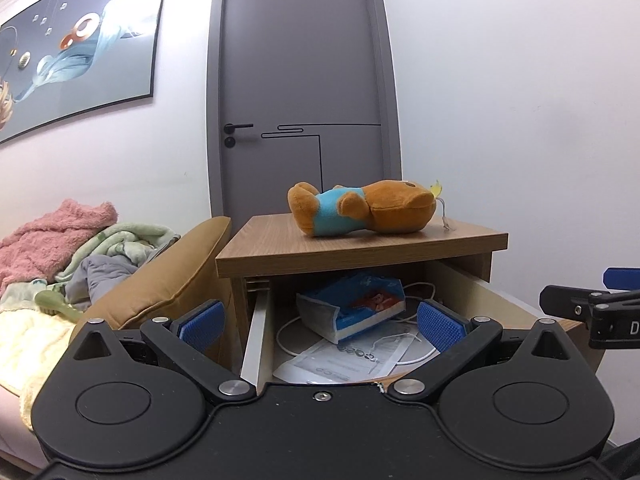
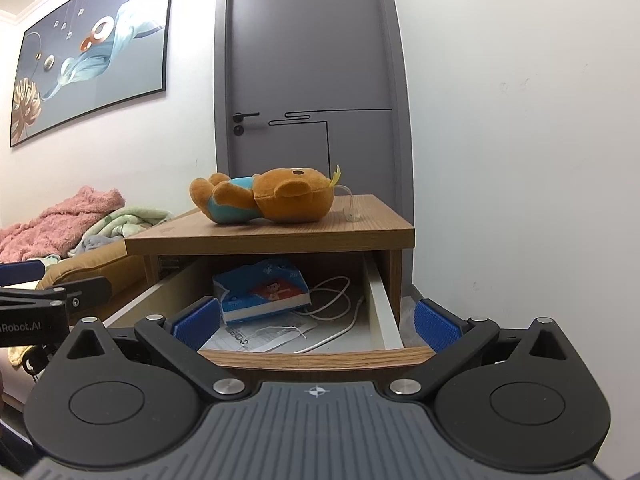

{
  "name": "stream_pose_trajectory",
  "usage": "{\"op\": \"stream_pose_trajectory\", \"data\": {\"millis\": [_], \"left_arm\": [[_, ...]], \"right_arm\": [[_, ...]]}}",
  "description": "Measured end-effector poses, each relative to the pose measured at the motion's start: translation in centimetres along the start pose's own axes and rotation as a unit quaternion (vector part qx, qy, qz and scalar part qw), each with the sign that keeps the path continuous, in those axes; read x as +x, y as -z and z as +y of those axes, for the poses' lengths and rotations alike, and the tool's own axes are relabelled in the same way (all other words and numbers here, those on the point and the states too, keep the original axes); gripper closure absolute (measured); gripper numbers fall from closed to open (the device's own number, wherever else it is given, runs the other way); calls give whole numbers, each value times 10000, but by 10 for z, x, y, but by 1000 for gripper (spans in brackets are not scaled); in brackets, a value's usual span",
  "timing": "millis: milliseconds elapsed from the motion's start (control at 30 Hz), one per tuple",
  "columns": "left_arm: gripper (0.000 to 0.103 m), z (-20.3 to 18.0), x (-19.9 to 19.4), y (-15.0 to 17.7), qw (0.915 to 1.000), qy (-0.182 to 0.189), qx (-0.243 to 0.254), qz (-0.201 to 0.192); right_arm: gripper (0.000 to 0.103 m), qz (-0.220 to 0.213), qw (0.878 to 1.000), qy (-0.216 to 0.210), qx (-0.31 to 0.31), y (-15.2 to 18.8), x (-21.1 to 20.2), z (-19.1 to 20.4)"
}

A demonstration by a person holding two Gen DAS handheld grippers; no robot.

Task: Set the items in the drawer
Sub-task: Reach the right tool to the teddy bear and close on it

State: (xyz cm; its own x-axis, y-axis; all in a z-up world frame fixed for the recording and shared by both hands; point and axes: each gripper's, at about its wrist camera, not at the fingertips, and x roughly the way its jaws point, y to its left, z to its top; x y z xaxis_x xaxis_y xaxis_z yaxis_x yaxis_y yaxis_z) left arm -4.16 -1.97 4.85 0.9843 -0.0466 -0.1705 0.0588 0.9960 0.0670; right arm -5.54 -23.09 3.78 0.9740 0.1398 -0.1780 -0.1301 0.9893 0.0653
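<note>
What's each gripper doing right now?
Left gripper: open, holding nothing.
Right gripper: open, holding nothing.

My way into the pulled-out wooden drawer [image 2: 384,308] is open from above; blue tissue pack [image 2: 262,292] and white cable [image 2: 340,312] crowd its floor.

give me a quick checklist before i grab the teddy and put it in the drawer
1. Drawer pulled open: ok.
2. Plush bear free on the nightstand top, nothing on it: ok.
3. Left gripper jaws wide apart, empty: ok.
4. Right gripper jaws wide apart, empty: ok.
5. Room in drawer: cannot tell; tissue pack, white cable and papers already cover much of the floor.
6. Bear's tag string snag-free: cannot tell.
</note>
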Motion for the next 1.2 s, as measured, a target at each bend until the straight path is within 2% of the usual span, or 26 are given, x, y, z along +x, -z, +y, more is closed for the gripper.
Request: {"op": "stream_pose_trajectory", "data": {"millis": [100, 200, 400, 500, 567, 633, 700, 833, 1000, 1100, 1200], "left_arm": [[1, 0, 5, 0, 10000, -52, 14, 2], [1, 1, 10, 1, 9999, -127, 28, -13], [1, 2, 13, 6, 10000, 55, -69, -18], [1, 4, 16, 6, 9999, 130, -36, -17], [1, 5, 18, 7, 9999, 143, -17, -31], [1, 6, 20, 8, 9998, 172, 49, -60], [1, 8, 21, 8, 9996, 264, 12, -42], [1, 12, 20, 7, 9987, 485, -152, 3], [1, 14, 19, 6, 9977, 641, -220, -12], [1, 20, 18, 5, 9969, 734, -282, 13], [1, 25, 18, 5, 9957, 860, -348, 65]], "right_arm": [[0, -58, 9999, -136, 42, -5, 1, -4], [0, -298, 9982, -505, 81, -17, 0, -12], [0, -528, 9924, -1083, -238, -65, 19, -24], [0, -535, 9850, -1546, -555, -94, 43, -22], [0, -455, 9781, -1778, -984, -115, 66, -14], [0, -240, 9694, -2003, -1401, -134, 92, -2], [0, 155, 9592, -2211, -1758, -152, 124, 15], [0, 847, 9383, -2405, -2336, -171, 179, 58], [0, 1563, 9167, -2216, -2934, -173, 239, 96], [0, 1808, 9159, -1936, -3016, -169, 265, 99], [1, 2106, 9084, -1882, -3082, -164, 284, 99]]}}
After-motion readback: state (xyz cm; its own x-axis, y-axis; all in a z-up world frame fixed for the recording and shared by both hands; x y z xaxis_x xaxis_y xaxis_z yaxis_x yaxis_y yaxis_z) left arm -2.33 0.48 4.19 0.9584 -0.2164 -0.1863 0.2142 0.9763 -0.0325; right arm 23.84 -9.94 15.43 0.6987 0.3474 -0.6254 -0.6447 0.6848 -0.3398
